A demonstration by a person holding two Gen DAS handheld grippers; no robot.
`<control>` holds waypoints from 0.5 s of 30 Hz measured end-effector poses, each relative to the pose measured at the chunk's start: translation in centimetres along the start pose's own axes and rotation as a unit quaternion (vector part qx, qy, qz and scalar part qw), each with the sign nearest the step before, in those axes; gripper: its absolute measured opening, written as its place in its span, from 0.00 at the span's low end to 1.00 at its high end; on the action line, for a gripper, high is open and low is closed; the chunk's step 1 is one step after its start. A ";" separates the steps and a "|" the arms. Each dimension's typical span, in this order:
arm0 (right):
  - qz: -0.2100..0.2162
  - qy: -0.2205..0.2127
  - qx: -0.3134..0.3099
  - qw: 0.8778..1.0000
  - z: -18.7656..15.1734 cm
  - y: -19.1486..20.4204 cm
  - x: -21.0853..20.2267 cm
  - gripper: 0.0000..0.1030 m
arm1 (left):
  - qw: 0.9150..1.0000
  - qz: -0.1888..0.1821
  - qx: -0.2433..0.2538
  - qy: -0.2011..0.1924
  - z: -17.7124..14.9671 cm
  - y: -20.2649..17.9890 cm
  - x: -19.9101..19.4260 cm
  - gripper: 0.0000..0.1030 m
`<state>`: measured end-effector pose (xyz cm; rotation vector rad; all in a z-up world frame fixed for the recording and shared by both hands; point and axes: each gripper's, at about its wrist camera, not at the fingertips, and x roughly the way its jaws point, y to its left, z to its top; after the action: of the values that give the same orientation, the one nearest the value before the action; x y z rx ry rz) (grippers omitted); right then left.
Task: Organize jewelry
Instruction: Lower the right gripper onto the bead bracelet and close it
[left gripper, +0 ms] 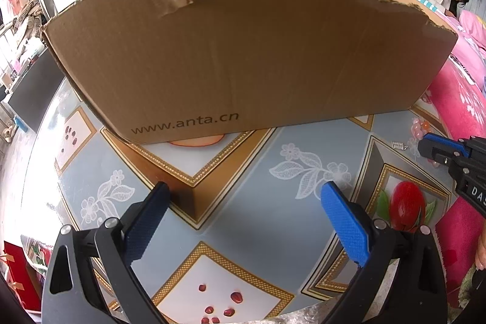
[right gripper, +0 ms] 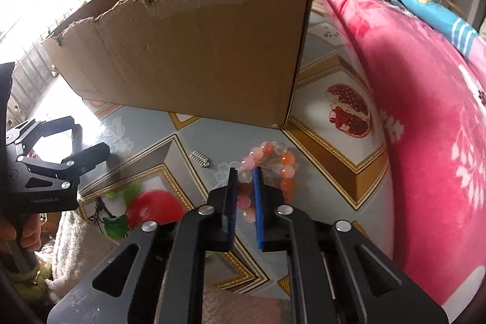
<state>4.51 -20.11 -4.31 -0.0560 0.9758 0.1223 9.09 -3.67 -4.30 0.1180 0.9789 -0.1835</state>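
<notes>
The task looks barely begun. On the glossy table (right gripper: 322, 160), whose cover is printed with fruit and lace flowers, a bracelet of pink, orange and clear round beads (right gripper: 273, 169) lies in front of the right near corner of a large brown cardboard box with a torn top edge (right gripper: 188, 50). The right gripper (right gripper: 245, 172) has its blue-padded jaws drawn narrow around one side of the bead loop, with a few beads showing in the slim gap between them; the pads appear to pinch the strand, though the bracelet rests on the table and has not been lifted. A small silver coiled piece (right gripper: 200, 158) lies loose just left of the bracelet, untouched. The left gripper (left gripper: 243, 202) hangs over bare table in front of the box with its jaws wide and nothing between them. Judging by this, everything is left to do: lifting the bracelet, carrying it to the box, which is probably its destination, and then the coiled piece. The inside of the box is hidden.
</notes>
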 end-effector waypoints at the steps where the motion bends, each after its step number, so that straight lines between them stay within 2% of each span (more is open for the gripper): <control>1: -0.003 -0.001 0.002 1.000 0.1 -0.2 0.0 0.07 | 1.000 0.000 0.000 0.000 0.0 0.0 0.0 0.95; 15: -0.002 -0.005 0.024 1.000 0.5 -1.5 0.5 0.07 | 1.000 0.000 0.000 0.000 0.1 0.0 -0.1 0.95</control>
<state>5.40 -21.49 -4.47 -0.0126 0.9681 0.0947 9.11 -3.69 -4.23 0.1174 0.9787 -0.1825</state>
